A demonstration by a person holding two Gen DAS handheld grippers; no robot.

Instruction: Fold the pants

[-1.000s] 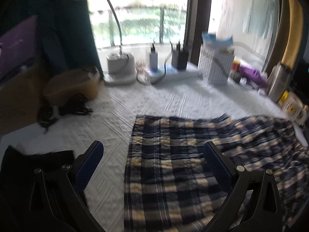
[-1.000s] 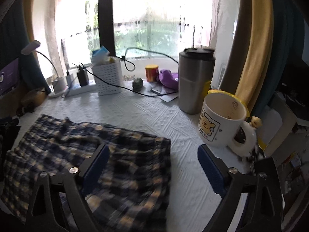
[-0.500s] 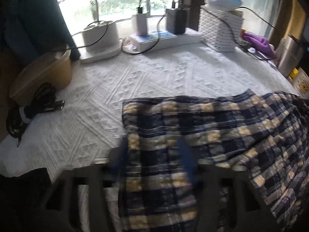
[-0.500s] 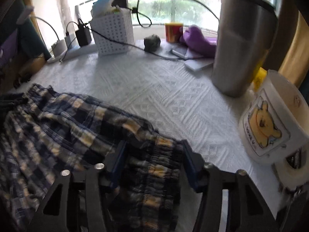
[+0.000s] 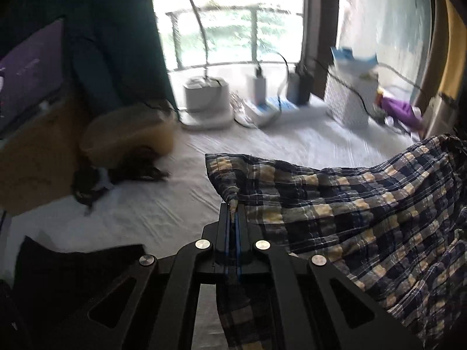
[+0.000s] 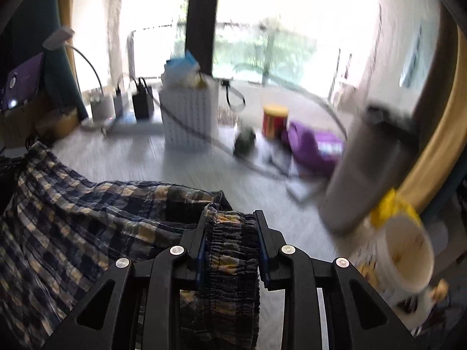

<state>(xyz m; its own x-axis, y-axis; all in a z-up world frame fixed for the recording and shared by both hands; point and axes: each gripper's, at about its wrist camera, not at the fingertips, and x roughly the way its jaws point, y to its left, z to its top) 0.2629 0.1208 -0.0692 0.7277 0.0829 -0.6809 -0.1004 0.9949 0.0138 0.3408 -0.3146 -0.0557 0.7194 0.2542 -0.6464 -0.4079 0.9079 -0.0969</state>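
two claws are gripping the plaid pants over the white worktop, the left claw pressed together on a hem corner and the right claw closing on the bunched waistband, probably lifting both ends for a fold.

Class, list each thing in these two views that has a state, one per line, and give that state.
Left gripper: shut on a thin pinch of the cloth's edge.
Right gripper: closing, bunched elastic waistband between its fingers.
Navy and yellow plaid pants: gripped at both ends, partly lifted off the white textured cover.
White bear mug: upright.
Steel tumbler: upright, lid on.
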